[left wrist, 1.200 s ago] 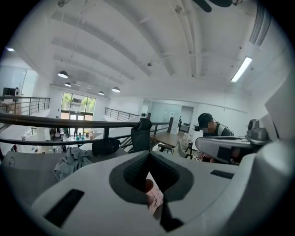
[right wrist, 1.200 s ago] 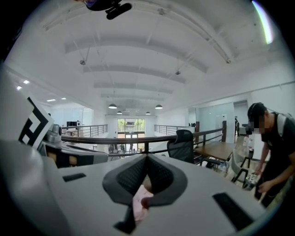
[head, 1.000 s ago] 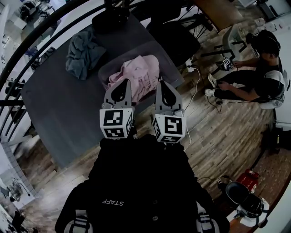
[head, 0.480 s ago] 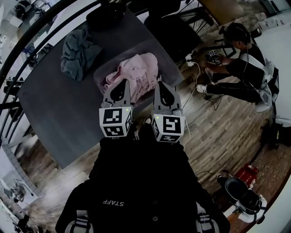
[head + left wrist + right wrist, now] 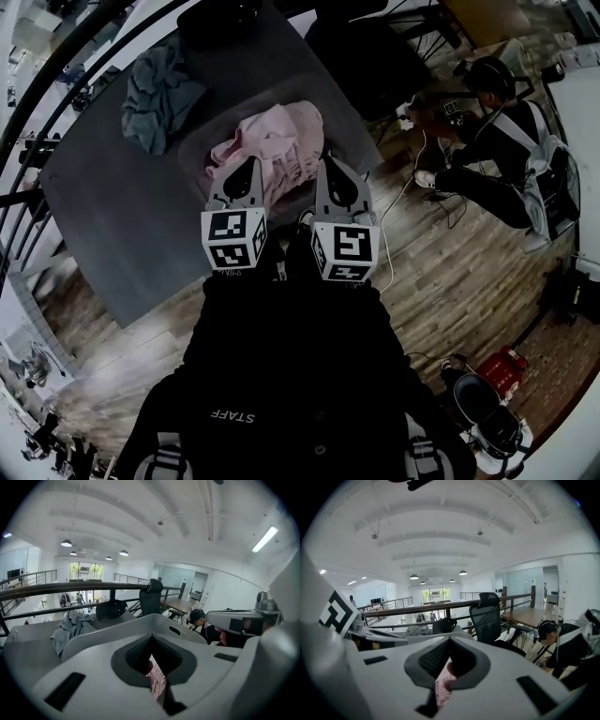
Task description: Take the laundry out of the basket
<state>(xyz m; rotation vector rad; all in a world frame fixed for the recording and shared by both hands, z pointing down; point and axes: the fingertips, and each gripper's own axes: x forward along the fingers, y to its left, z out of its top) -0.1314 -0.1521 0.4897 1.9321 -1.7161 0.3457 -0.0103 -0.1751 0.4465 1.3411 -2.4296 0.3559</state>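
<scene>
1. At ten o'clock in the head view: crumpled grey garment [image 5: 159, 89] on the dark table [image 5: 112, 216], apart from the basket [image 5: 195, 157].
2. At twelve o'clock of centre: the grey basket, on the table's right part, with the pink laundry [image 5: 272, 141] heaped inside, not yet taken out.
3. At six o'clock of that heap: left gripper [image 5: 249, 164], over the basket's near rim and pointing toward twelve. Tips at the cloth's edge; contact impossible to tell from above.
4. In the left gripper view: jaws closed tip to tip, nothing pinched. Pink cloth glimpsed below through the slot, grey garment off at nine o'clock.
5. At three o'clock of the left gripper, just beside it and parallel: right gripper [image 5: 330, 161], at five o'clock of the heap, over the basket's near-right rim.
6. In the right gripper view: jaws together, tips meeting, nothing clamped. Pink cloth seen beneath through the gap, black office chair [image 5: 487, 613] at one o'clock.
7. At two o'clock in the head view: person [image 5: 497, 150] low on the wooden floor [image 5: 469, 281], well apart from the table.
</scene>
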